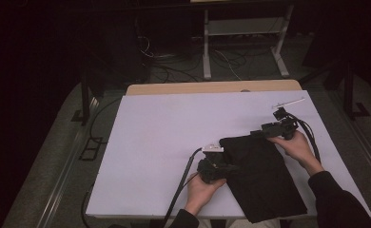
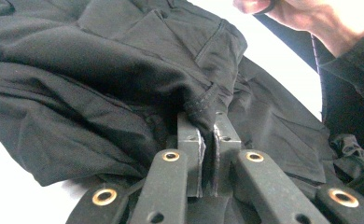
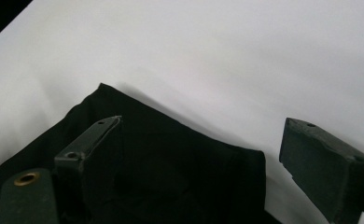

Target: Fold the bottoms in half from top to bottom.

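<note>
The white counter point(image 1: 174, 142) fills the middle of the high view. A black garment point(image 1: 262, 178) lies folded at its lower right, running off the near edge. The left tongs point(image 1: 218, 167), lower centre, are clamped on a fold of cloth at the garment's left edge. The right tongs point(image 1: 259, 134) sit at its upper right corner, jaws wide apart, one over the cloth. A thin white stick point(image 1: 288, 103) lies well apart at upper right.

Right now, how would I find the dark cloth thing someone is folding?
Look at the white table, toward its near right side. The black garment lies flat there, hanging slightly over the near edge. It is the only cloth, pinched by the left tongs.
</note>
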The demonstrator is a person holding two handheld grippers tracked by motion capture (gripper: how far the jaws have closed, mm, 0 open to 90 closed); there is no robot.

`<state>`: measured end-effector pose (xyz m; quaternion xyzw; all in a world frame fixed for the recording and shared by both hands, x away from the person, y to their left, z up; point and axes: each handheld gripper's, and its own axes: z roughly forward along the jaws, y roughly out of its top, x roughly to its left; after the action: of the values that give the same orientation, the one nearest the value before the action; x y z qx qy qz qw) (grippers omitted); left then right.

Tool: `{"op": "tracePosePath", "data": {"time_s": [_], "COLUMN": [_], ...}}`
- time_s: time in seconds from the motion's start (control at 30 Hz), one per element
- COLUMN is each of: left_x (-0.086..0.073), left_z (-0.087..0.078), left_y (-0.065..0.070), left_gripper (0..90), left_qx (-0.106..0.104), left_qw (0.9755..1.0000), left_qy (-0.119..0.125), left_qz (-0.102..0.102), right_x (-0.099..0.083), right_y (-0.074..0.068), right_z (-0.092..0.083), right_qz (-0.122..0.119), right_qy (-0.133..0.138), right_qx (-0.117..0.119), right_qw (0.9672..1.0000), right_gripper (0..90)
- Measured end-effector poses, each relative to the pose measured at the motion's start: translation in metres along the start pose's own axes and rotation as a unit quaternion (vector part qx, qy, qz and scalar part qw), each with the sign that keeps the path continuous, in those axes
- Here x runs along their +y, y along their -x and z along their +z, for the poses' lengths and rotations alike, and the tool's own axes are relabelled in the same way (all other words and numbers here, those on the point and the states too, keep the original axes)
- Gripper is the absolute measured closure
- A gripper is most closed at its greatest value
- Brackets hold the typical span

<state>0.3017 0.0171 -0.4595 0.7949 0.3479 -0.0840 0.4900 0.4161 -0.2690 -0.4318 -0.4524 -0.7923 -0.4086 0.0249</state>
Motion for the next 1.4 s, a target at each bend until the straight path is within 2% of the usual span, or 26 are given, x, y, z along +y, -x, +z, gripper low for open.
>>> {"op": "tracePosePath", "data": {"time_s": [0.13, 0.37, 0.43, 0.53, 0.67, 0.8, 0.9, 1.03, 1.1, 1.4], "left_x": [0.000, -0.002, -0.003, -0.003, -0.004, -0.004, -0.004, -0.005, -0.005, -0.006], "left_z": [0.000, 0.000, 0.000, 0.000, 0.000, 0.000, 0.000, 0.000, 0.000, -0.001], "left_y": [0.000, -0.001, -0.001, -0.001, -0.001, -0.001, -0.001, -0.001, -0.001, -0.001], "left_gripper": [83.9, 83.9, 83.9, 83.9, 83.9, 83.9, 83.9, 83.9, 83.8, 83.8], "left_qx": [0.000, -0.003, -0.003, -0.004, -0.006, -0.006, -0.006, -0.005, -0.004, -0.003], "left_qw": [1.0000, 1.0000, 1.0000, 1.0000, 1.0000, 1.0000, 1.0000, 0.9999, 1.0000, 1.0000], "left_qy": [0.001, 0.002, 0.003, 0.003, 0.004, 0.004, 0.004, 0.006, 0.005, 0.003], "left_qz": [0.000, -0.002, -0.003, -0.004, -0.005, -0.006, -0.006, -0.008, -0.007, -0.006], "right_x": [0.001, -0.003, -0.004, -0.004, -0.004, -0.004, -0.003, -0.001, 0.000, 0.002], "right_y": [0.004, 0.009, 0.010, 0.010, 0.009, 0.009, 0.010, 0.007, 0.003, -0.018], "right_z": [0.009, 0.015, 0.014, 0.015, 0.018, 0.018, 0.015, 0.007, 0.003, -0.014], "right_qz": [0.000, 0.002, 0.003, 0.001, -0.005, 0.000, 0.011, 0.025, 0.030, 0.041], "right_qy": [-0.013, -0.035, -0.030, -0.033, -0.044, -0.046, -0.040, -0.018, -0.006, 0.017], "right_qx": [-0.006, -0.002, 0.014, 0.026, 0.030, 0.037, 0.040, 0.050, 0.058, 0.071], "right_qw": [0.9999, 0.9994, 0.9994, 0.9991, 0.9986, 0.9983, 0.9983, 0.9983, 0.9978, 0.9965], "right_gripper": [14.5, 28.9, 35.7, 43.9, 60.7, 81.0, 82.7, 83.3, 83.4, 83.5]}}
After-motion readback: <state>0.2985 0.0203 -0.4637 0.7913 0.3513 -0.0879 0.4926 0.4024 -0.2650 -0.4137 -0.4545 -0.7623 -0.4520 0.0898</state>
